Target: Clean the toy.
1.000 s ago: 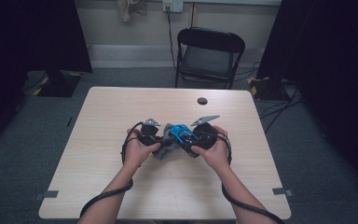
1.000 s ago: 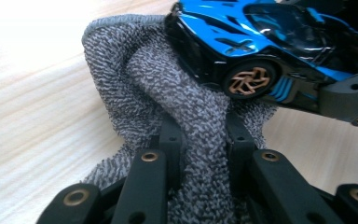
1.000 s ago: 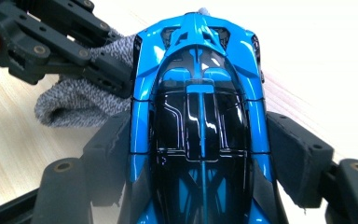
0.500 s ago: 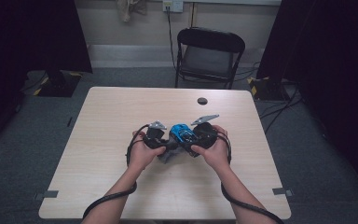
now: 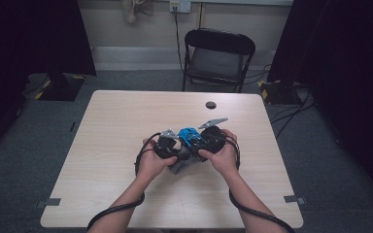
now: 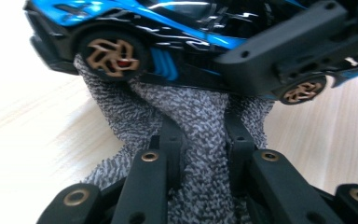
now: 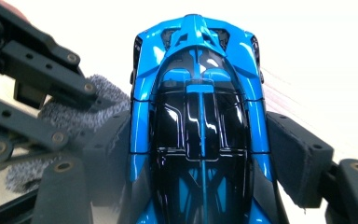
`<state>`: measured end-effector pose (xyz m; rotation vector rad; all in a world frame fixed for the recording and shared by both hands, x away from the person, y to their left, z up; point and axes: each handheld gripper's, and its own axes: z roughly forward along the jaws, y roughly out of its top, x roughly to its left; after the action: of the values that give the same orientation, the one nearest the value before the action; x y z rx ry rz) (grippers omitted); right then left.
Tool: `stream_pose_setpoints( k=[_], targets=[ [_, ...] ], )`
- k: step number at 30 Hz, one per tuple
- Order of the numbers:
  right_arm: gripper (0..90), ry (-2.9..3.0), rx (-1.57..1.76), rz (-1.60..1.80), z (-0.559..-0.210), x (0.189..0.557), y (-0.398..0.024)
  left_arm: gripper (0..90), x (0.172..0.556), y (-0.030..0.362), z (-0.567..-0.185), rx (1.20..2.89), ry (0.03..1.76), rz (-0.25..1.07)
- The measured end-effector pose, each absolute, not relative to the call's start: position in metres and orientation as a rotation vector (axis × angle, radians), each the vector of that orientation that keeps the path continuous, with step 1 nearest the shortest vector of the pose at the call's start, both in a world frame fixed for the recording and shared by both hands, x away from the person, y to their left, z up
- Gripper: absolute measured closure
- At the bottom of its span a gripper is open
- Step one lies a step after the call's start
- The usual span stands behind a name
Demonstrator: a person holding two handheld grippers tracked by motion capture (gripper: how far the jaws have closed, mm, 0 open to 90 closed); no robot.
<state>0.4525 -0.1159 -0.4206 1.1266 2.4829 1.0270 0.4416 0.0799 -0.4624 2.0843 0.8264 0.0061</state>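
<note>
Right hand-held gripper [image 7: 200,154] clamped around toy car [image 7: 200,93]

A pale wooden table [image 5: 126,126] is standing on grey carpet [image 5: 24,160] in a dim room. A black folding chair [image 5: 217,58] is sitting behind it, against a light wall [image 5: 126,24]. Dark curtains [image 5: 34,34] are hanging at both sides, and cables [image 5: 291,114] are trailing across the floor.

blue-and-black toy car [image 7: 200,121], bronze wheels [image 6: 113,57]; grey speckled cloth [image 6: 205,121]
</note>
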Motion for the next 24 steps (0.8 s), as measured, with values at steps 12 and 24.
stream_pose_setpoints(
  k=[12, 24],
  targets=[
    [28.5, 2.476, 1.146, 1.013, -0.423, 0.457, -0.116, 74.2, 0.429, 0.066, -0.465, 2.109, 0.769, -0.031],
    [28.5, 2.467, 1.139, 1.009, -0.422, 0.458, -0.111, 74.2, 0.416, 0.051, -0.468, 2.115, 0.707, -0.084]
  ],
)
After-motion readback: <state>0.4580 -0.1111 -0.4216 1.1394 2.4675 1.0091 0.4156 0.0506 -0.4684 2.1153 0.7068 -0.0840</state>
